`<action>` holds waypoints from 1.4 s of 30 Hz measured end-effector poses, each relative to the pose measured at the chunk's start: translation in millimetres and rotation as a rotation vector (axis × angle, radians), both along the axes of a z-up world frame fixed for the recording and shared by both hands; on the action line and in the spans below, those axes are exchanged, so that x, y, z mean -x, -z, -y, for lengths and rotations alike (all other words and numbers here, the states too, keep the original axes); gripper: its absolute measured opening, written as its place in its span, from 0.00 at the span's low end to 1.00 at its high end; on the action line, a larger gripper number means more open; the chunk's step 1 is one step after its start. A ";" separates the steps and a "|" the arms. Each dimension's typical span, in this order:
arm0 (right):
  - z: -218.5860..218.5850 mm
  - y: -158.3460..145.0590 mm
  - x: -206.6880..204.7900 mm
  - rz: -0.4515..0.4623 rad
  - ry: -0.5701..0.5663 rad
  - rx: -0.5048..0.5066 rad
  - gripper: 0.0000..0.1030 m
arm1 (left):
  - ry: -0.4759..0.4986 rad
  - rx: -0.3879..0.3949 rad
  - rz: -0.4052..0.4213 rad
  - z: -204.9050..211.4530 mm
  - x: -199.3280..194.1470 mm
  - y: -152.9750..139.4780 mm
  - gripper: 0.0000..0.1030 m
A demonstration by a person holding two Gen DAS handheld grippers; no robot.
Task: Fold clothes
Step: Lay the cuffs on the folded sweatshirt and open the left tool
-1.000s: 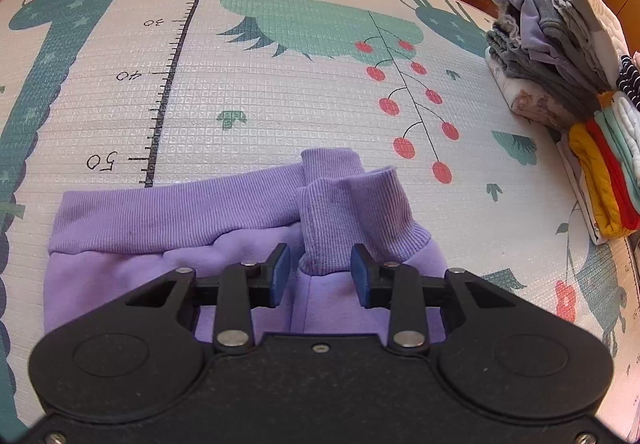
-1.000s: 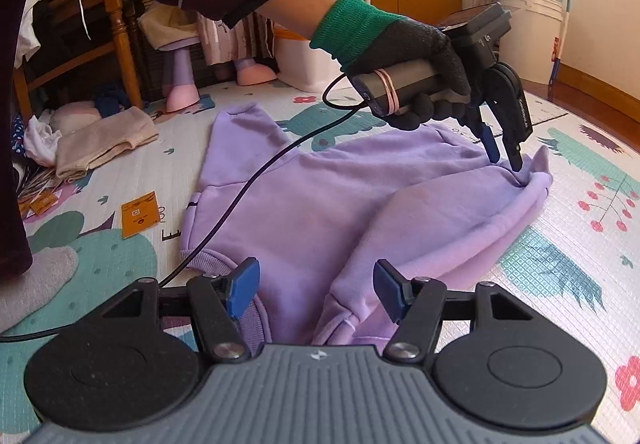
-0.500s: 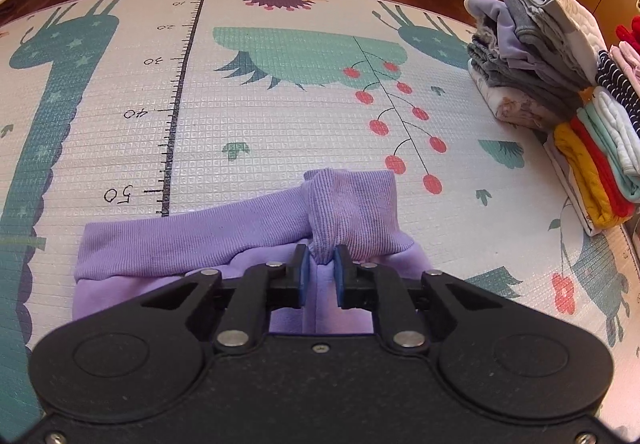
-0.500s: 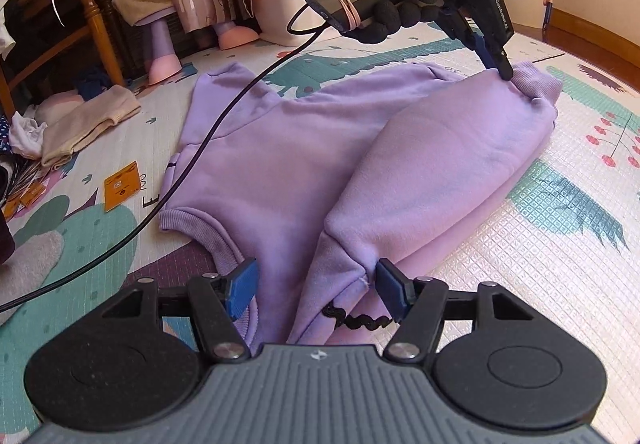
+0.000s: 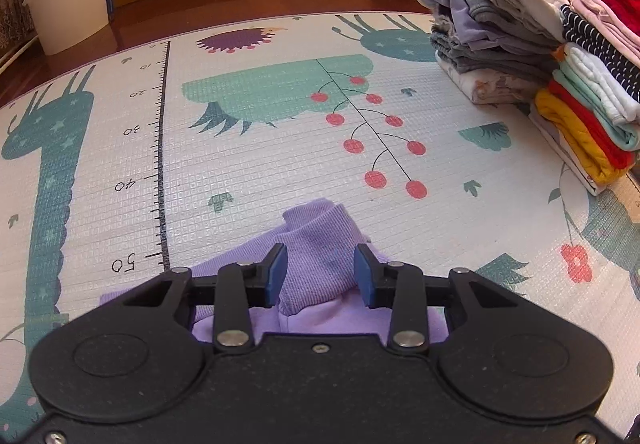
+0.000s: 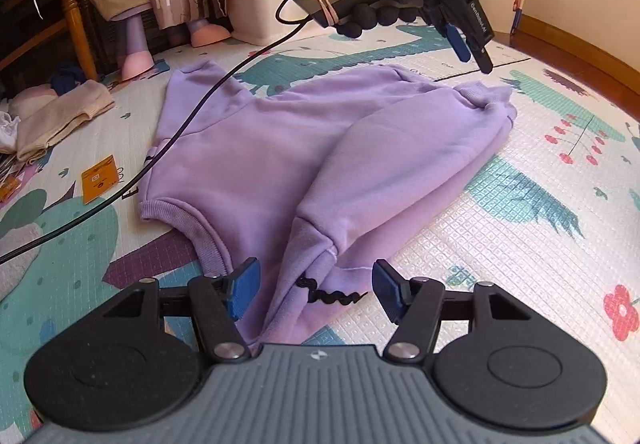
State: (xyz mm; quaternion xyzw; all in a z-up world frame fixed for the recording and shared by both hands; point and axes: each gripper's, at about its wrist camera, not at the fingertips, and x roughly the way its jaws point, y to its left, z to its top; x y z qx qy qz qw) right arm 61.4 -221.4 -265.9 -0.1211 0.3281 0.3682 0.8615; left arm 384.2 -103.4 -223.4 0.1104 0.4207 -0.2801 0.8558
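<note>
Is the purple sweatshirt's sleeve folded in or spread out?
Folded in: the sleeve lies across the sweatshirt body, its cuff resting at the hem.

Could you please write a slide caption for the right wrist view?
Open right gripper near the lilac fleece sweatshirt's shoulder; open left gripper above its ribbed cuff.

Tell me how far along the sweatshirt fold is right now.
Done: one sleeve lies folded across the lilac fleece sweatshirt, ribbed cuff near the hem. In hand: nothing; left gripper hangs open above the cuff, right gripper is open at the shoulder. Left: other sleeve, body folds, then the folded clothes stacks.
</note>
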 end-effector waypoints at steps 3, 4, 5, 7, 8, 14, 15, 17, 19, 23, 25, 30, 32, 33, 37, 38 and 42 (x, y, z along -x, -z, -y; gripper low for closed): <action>-12.7 -6.4 -2.5 0.095 -0.051 -0.007 0.60 | 0.048 -0.048 0.002 16.5 0.3 17.0 0.31; -17.6 -5.4 -5.4 0.092 -0.067 -0.014 0.59 | 0.057 -0.062 0.001 20.7 -0.6 22.5 0.31; -22.9 -0.2 -10.7 0.049 -0.082 -0.016 0.59 | 0.051 -0.074 -0.005 22.6 -3.9 28.8 0.30; -29.8 15.0 -16.4 -0.032 -0.109 0.007 0.59 | 0.023 -0.103 -0.018 24.4 -13.0 42.5 0.30; -30.0 16.7 -16.1 -0.040 -0.109 0.010 0.59 | 0.011 -0.111 -0.030 24.3 -17.8 49.2 0.30; -24.2 10.9 -8.0 -0.011 -0.080 -0.005 0.60 | -0.015 -0.107 -0.037 22.9 -27.0 45.9 0.36; -23.2 9.9 -6.7 -0.007 -0.076 -0.007 0.59 | -0.019 -0.102 -0.034 21.5 -27.0 41.8 0.35; -21.3 8.0 -3.9 0.003 -0.066 -0.012 0.59 | -0.025 -0.089 -0.025 18.4 -26.0 33.5 0.33; -19.3 6.1 -1.2 0.013 -0.056 -0.016 0.58 | -0.012 -0.064 -0.001 14.6 -20.0 24.3 0.29; -27.3 10.7 -5.1 0.016 -0.090 -0.012 0.57 | 0.037 -0.037 0.008 23.8 -13.5 21.4 0.13; -32.0 18.6 -9.1 -0.023 -0.102 -0.001 0.58 | 0.046 -0.049 0.012 35.9 -16.2 28.4 0.11; -35.1 25.1 -7.7 -0.046 -0.114 0.020 0.59 | 0.005 -0.095 -0.035 50.8 -41.7 51.7 0.11; -37.3 26.0 -7.1 -0.045 -0.116 0.031 0.59 | -0.023 -0.060 -0.063 45.7 -48.1 46.4 0.17; -37.8 26.1 -5.7 -0.040 -0.118 0.035 0.60 | -0.032 -0.042 -0.071 42.5 -49.7 42.1 0.18; -37.0 23.6 1.9 -0.009 -0.122 0.041 0.61 | -0.064 0.024 -0.099 28.4 -54.4 24.0 0.18; -32.7 19.2 3.9 0.000 -0.116 0.018 0.60 | -0.056 0.023 -0.098 19.9 -50.7 16.2 0.19; -22.1 7.7 13.8 0.039 -0.095 -0.014 0.58 | -0.038 0.015 -0.101 -36.9 -18.1 -23.0 0.54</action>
